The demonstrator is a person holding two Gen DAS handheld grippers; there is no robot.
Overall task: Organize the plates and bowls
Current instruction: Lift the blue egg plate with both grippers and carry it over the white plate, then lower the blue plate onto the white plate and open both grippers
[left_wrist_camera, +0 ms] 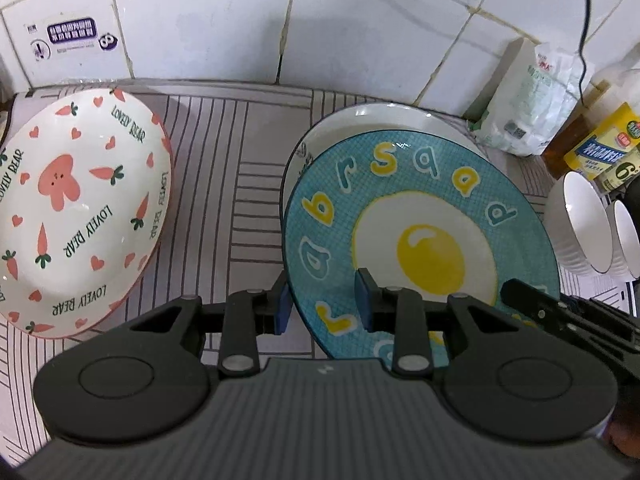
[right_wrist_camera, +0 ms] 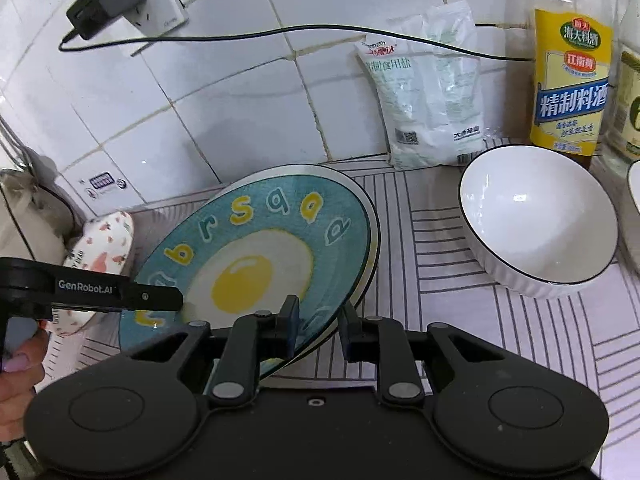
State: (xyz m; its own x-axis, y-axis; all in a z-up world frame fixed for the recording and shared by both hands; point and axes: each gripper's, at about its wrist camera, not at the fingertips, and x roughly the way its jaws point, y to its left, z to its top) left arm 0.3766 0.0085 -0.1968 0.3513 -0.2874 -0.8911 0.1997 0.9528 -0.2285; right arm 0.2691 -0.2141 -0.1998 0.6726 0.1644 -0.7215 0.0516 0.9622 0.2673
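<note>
A blue plate with a fried-egg picture (left_wrist_camera: 420, 240) lies on a white plate (left_wrist_camera: 384, 118); both are tilted up off the counter. My left gripper (left_wrist_camera: 323, 304) has its jaws open around the blue plate's left rim, with a gap on each side. My right gripper (right_wrist_camera: 319, 326) also straddles the blue plate (right_wrist_camera: 256, 256) at its right rim, jaws open. A white bowl with pink carrots and "LOVELY BEAR" lettering (left_wrist_camera: 76, 216) sits to the left. A white ribbed bowl with a dark rim (right_wrist_camera: 536, 220) sits to the right.
The counter has a striped mat (left_wrist_camera: 248, 184) against a white tiled wall. A salt bag (right_wrist_camera: 428, 96), a cooking-wine bottle (right_wrist_camera: 568, 80) and more white bowls (left_wrist_camera: 576, 224) crowd the right. A charger and cable (right_wrist_camera: 108, 4) hang on the wall.
</note>
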